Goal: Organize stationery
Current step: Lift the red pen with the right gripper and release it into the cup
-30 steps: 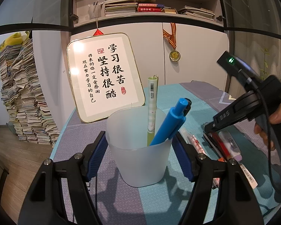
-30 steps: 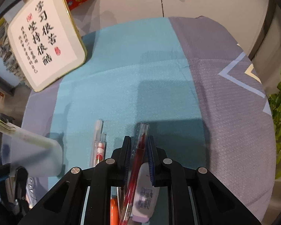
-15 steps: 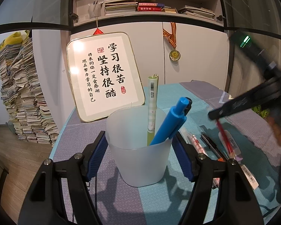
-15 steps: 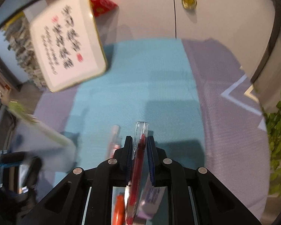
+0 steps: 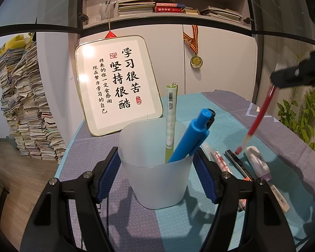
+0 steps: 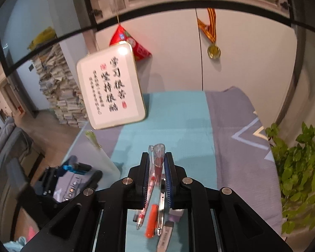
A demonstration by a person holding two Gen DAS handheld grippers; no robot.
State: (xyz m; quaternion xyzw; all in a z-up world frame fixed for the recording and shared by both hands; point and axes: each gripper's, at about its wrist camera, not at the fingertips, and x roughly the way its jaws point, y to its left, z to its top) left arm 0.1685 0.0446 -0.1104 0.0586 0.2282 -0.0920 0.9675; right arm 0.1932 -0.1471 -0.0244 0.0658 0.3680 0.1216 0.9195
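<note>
My left gripper is shut on a translucent white cup that stands on the table. A green pen and a blue pen stand in the cup. My right gripper is shut on a red pen and holds it in the air. In the left wrist view the right gripper is high at the right, with the red pen hanging down from it over the loose stationery. The cup shows at lower left in the right wrist view.
Loose stationery lies right of the cup: a clear pen, a black knife, a white correction tape, an orange pen. A framed calligraphy board leans at the back. A green plant stands right of the table.
My right gripper has lifted the red pen off the table and risen well above the other stationery. My left gripper and the cup have stayed still.
</note>
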